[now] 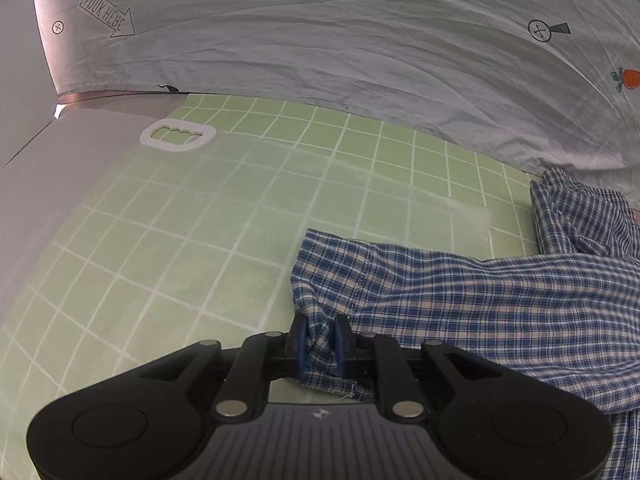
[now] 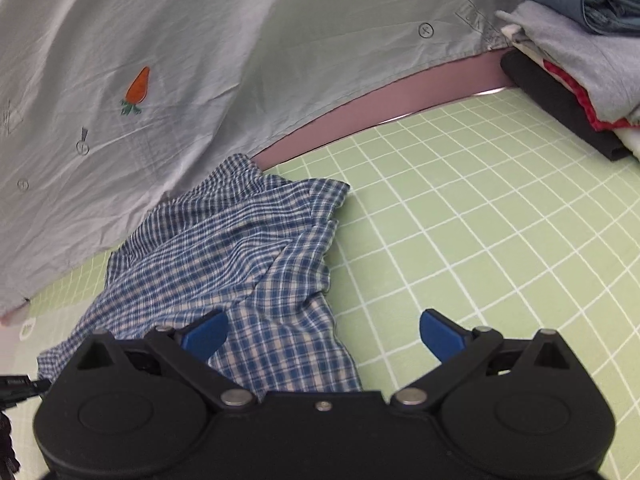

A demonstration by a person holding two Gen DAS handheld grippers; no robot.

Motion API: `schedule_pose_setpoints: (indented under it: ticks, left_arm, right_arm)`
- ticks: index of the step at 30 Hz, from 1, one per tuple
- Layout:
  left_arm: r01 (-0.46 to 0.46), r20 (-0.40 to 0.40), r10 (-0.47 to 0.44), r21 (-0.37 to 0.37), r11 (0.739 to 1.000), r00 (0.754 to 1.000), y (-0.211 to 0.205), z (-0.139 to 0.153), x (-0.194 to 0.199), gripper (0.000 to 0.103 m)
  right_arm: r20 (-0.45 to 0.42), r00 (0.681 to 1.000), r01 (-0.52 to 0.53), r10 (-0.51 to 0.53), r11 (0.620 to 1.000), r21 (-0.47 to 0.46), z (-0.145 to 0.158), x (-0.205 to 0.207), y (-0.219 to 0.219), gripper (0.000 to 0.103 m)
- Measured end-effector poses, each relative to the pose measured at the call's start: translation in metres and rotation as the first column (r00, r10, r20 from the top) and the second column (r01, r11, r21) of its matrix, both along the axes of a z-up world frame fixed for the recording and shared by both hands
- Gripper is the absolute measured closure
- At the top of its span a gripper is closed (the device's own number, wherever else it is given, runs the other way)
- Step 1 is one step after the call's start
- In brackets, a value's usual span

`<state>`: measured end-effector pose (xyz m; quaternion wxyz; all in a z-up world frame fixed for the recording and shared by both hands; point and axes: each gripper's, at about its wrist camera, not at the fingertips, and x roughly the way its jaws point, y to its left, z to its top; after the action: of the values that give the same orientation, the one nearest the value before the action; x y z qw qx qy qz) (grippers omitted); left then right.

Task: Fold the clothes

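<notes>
The blue plaid shirt [image 1: 500, 300] lies rumpled and partly spread on the green grid mat [image 1: 180, 240] covering the table, its far end bunched against the hanging grey sheet [image 2: 160, 60]. The left hand-held gripper [image 1: 320, 344] is clenched on a cuff or corner of the fabric, while the right hand-held gripper [image 2: 324, 332] hovers with its jaws spread wide over the shirt's near right edge, gripping nothing. A stack of folded clothes [image 2: 568, 60] sits at the far right, so I judge some garments done, but this shirt shows no neat fold and remains to be squared up.
</notes>
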<state>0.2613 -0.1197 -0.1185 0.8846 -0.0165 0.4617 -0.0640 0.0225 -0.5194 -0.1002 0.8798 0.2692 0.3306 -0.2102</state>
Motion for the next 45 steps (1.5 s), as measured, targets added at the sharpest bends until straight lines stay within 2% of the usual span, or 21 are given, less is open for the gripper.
schedule_pose_setpoints:
  ticks: [4, 7, 9, 10, 12, 15, 20, 22, 23, 25, 29, 33, 35, 39, 43, 45]
  left_arm:
    - [-0.012, -0.007, 0.012, -0.02, 1.0, 1.0, 0.004, -0.001, 0.002, 0.082]
    - [-0.002, -0.008, 0.002, -0.015, 1.0, 1.0, 0.003, -0.001, 0.003, 0.081]
    - [-0.003, -0.005, 0.003, -0.015, 1.0, 1.0, 0.004, -0.001, 0.003, 0.082]
    - [-0.004, -0.003, 0.004, -0.016, 1.0, 1.0, 0.004, -0.001, 0.004, 0.082]
    - [-0.003, 0.002, 0.003, -0.016, 1.0, 1.0, 0.003, -0.001, 0.005, 0.084]
    - [0.009, 0.011, -0.009, 0.008, 1.0, 1.0, -0.001, -0.001, 0.007, 0.084]
    - [-0.005, 0.002, 0.005, 0.008, 1.0, 1.0, -0.002, 0.0, 0.013, 0.083]
    - [-0.011, -0.001, 0.011, 0.002, 1.0, 1.0, -0.001, 0.0, 0.013, 0.081]
    - [-0.01, 0.0, 0.01, 0.0, 1.0, 1.0, 0.0, 0.0, 0.013, 0.081]
    - [-0.01, 0.004, 0.01, 0.004, 1.0, 1.0, -0.001, 0.0, 0.012, 0.08]
    - [-0.014, 0.012, 0.014, -0.006, 1.0, 1.0, 0.0, 0.0, 0.011, 0.081]
    - [-0.028, -0.015, 0.027, -0.061, 0.998, 1.0, 0.006, 0.002, 0.014, 0.093]
    - [-0.034, -0.021, 0.032, -0.078, 0.996, 0.999, 0.007, 0.007, 0.013, 0.095]
    - [0.0, 0.028, 0.002, -0.09, 0.996, 1.0, 0.002, 0.029, -0.001, 0.096]
    - [0.048, 0.079, -0.038, -0.136, 0.989, 0.996, -0.016, 0.055, -0.026, 0.098]
    - [0.104, 0.108, -0.087, -0.159, 0.982, 0.99, -0.031, 0.069, -0.044, 0.1]
  right_arm:
    - [0.017, 1.0, 0.0, -0.003, 0.989, 0.147, -0.022, 0.024, -0.02, 0.002]
    - [0.01, 1.0, -0.002, -0.001, 0.972, 0.233, -0.035, 0.043, -0.028, 0.027]
    - [0.004, 1.0, -0.02, 0.019, 0.97, 0.243, -0.037, 0.054, -0.029, 0.055]
    - [-0.001, 1.0, -0.029, 0.03, 0.97, 0.241, -0.038, 0.06, -0.03, 0.061]
    - [-0.012, 0.999, -0.048, 0.051, 0.975, 0.216, -0.039, 0.069, -0.03, 0.088]
    - [-0.012, 0.997, -0.071, 0.074, 0.984, 0.164, -0.04, 0.077, -0.03, 0.093]
    - [-0.049, 0.997, -0.045, 0.051, 0.993, 0.105, -0.042, 0.083, -0.03, 0.089]
    - [-0.071, 0.997, -0.034, 0.038, 0.997, 0.064, -0.041, 0.084, -0.028, 0.074]
    - [-0.09, 0.996, -0.028, 0.029, 1.0, 0.013, -0.036, 0.082, -0.023, 0.061]
    - [-0.106, 0.994, -0.016, 0.01, 0.998, -0.06, -0.026, 0.075, -0.013, 0.058]
    - [-0.136, 0.99, -0.06, 0.044, 0.992, -0.112, -0.019, 0.055, 0.013, 0.045]
    - [-0.233, 0.961, -0.192, 0.151, 0.967, -0.165, -0.029, 0.042, 0.054, 0.038]
    - [-0.271, 0.951, -0.205, 0.152, 0.962, -0.182, -0.034, 0.037, 0.064, 0.038]
    - [-0.215, 0.971, -0.145, 0.104, 0.972, -0.185, -0.015, 0.016, 0.061, 0.037]
    - [-0.167, 0.984, -0.083, 0.053, 0.981, -0.177, 0.001, -0.006, 0.056, 0.034]
    - [-0.143, 0.989, -0.048, 0.026, 0.987, -0.151, 0.004, -0.022, 0.049, 0.034]
